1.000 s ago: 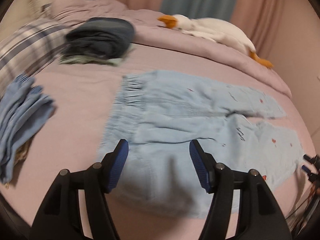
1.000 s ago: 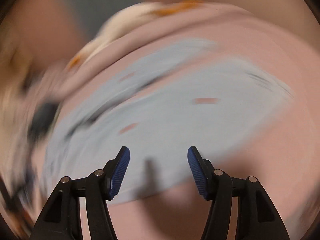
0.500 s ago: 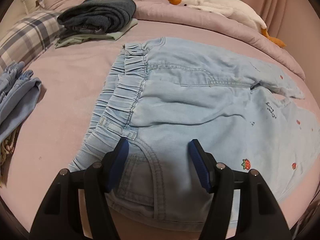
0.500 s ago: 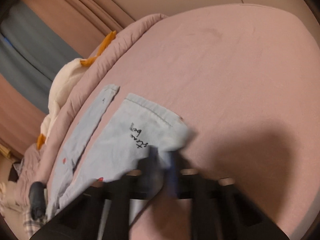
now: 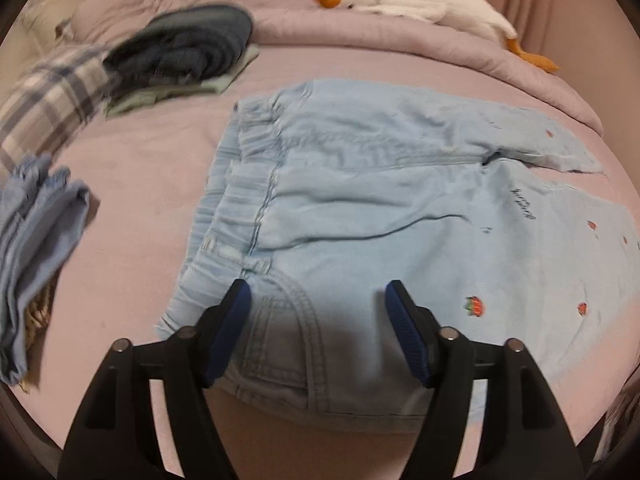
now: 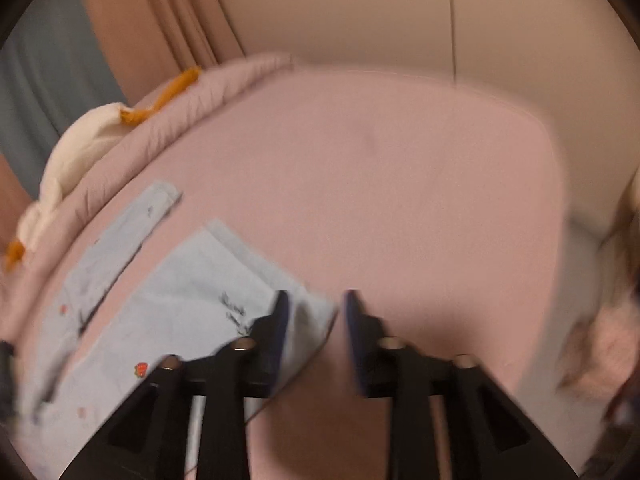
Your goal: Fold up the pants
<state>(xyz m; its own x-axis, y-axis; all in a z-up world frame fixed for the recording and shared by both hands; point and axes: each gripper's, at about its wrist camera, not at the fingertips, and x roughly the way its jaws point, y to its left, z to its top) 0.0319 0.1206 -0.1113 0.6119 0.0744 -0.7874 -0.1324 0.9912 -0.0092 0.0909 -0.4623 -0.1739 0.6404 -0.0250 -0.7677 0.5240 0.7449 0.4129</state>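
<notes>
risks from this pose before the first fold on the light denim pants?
1. The right tool is opening over the pants' hem corner, which lies between the jaws but looks loose; closing could miss it or catch the pink sheet.
2. The left tool, also opening, hovers over the pocket area, not the waistband; a pinch there may take only the top layer.

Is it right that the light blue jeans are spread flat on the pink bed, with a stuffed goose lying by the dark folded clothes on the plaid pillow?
Not quite. The left wrist view shows the stuffed goose on the pink duvet.
</notes>
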